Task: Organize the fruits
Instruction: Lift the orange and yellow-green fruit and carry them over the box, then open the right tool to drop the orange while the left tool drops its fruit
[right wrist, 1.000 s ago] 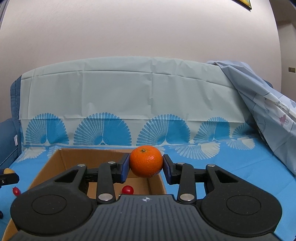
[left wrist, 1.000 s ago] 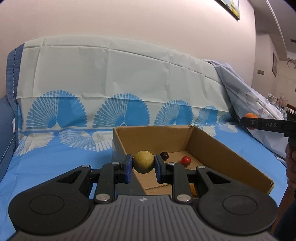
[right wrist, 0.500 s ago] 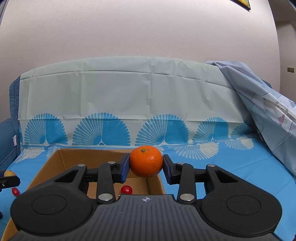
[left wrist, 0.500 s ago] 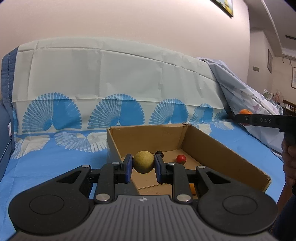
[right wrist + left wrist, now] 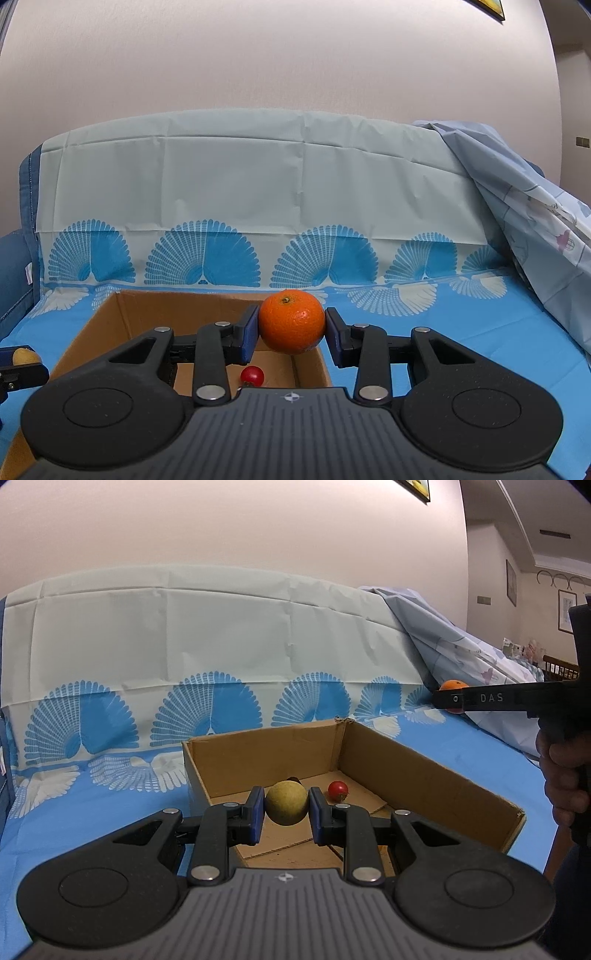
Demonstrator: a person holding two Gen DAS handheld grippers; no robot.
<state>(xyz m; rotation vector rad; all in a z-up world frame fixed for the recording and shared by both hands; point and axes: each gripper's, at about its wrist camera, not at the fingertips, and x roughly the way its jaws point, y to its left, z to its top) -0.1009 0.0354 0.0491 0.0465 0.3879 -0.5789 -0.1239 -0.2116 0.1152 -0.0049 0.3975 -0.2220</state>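
Carrying one fruit in each tool, we view the cardboard box (image 5: 424,775) from both wrist cameras. Our left gripper (image 5: 286,809) has its blue pads (image 5: 256,814) pressed against both sides of a round yellow-brown fruit (image 5: 286,802); the fruit hangs above the near-left part of the open box, with the cardboard floor visible directly below and beyond it. Our right gripper (image 5: 290,328) is clamped likewise on an orange (image 5: 291,320), which hangs over the box's right side, about level with the far-right rim (image 5: 310,363) as seen from the right wrist view.

Both fruits are nearly spherical, so no long axis governs the release. The relation that matters is vertical: each fruit lies straight ahead between its pads, and the box floor lies beneath. We judge the left load to sit more squarely inside the walls, the right one closer to the edge, so the right may need to shift leftward before letting go.

A small red fruit (image 5: 338,789) rests on the box floor, and a dark one (image 5: 294,778) shows partly behind the yellow-brown fruit.
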